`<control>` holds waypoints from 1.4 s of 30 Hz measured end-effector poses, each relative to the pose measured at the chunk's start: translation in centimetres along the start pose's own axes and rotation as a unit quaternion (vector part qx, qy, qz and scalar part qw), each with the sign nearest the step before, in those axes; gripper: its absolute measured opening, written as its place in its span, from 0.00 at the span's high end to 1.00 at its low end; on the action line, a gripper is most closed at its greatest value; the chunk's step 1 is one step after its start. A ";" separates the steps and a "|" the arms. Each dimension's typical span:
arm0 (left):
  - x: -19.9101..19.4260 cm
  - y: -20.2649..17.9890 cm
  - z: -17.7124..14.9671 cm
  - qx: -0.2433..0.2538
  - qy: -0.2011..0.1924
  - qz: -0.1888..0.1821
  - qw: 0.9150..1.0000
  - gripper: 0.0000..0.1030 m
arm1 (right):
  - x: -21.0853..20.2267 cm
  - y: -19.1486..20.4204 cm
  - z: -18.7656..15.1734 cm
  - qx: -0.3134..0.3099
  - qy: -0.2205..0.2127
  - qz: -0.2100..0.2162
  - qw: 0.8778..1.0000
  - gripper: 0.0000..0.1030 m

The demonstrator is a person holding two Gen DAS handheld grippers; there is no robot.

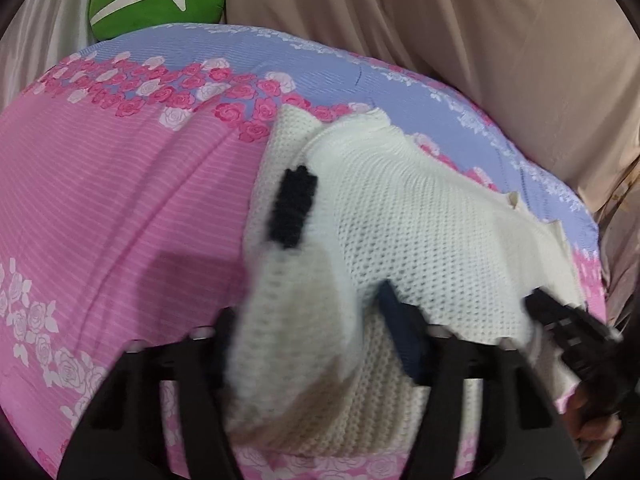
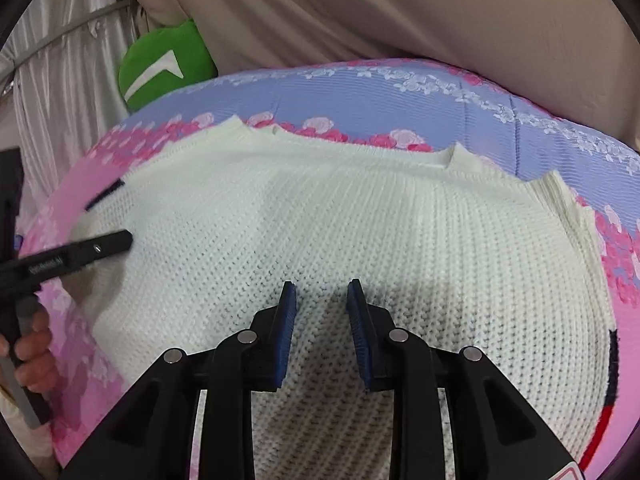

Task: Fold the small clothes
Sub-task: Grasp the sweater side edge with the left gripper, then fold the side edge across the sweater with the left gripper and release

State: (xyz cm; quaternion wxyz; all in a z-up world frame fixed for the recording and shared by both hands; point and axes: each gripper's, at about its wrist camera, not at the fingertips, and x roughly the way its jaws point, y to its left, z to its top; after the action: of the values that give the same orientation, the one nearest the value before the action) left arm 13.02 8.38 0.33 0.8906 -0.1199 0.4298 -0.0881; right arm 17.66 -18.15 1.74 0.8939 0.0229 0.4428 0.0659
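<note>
Right up close, the left gripper [image 1: 308, 320] is clamped on a bunched fold of the white knit sweater [image 2: 340, 220], lifting that edge with its black trim. The rest of the sweater lies spread on the pink and lilac rose-print bedspread [image 1: 120, 208]. The right gripper [image 2: 322, 292] hovers over it, jaws apart, nothing between them. A green cushion [image 2: 164, 60] sits beyond.

Left gripper [image 1: 304, 332] fingers clamp a raised fold of the white knit sweater [image 1: 400, 216] over the floral bedsheet [image 1: 120, 208]
</note>
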 end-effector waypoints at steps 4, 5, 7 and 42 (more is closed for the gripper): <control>-2.8 -2.4 0.9 0.025 -0.031 -0.039 0.998 0.75 | -0.5 -0.3 -0.4 0.013 -0.004 0.009 1.000 0.74; -3.9 -3.7 1.1 0.039 -0.043 -0.050 0.997 0.75 | -0.6 -0.6 -0.5 0.022 -0.003 0.016 1.000 0.74; -5.9 -6.8 1.3 0.075 -0.064 -0.074 0.992 0.76 | -1.3 -1.3 -0.9 0.039 -0.003 0.030 0.999 0.74; -4.1 -18.4 -7.9 0.230 0.011 -0.067 0.971 0.28 | -12.0 -10.6 -4.4 0.154 -0.070 0.083 0.982 0.34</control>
State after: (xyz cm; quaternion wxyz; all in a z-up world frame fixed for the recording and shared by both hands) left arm 3.31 -9.20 3.98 0.8816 0.0611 0.3984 -0.2455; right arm 8.04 -30.40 7.47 0.8999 0.2019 0.3803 0.0694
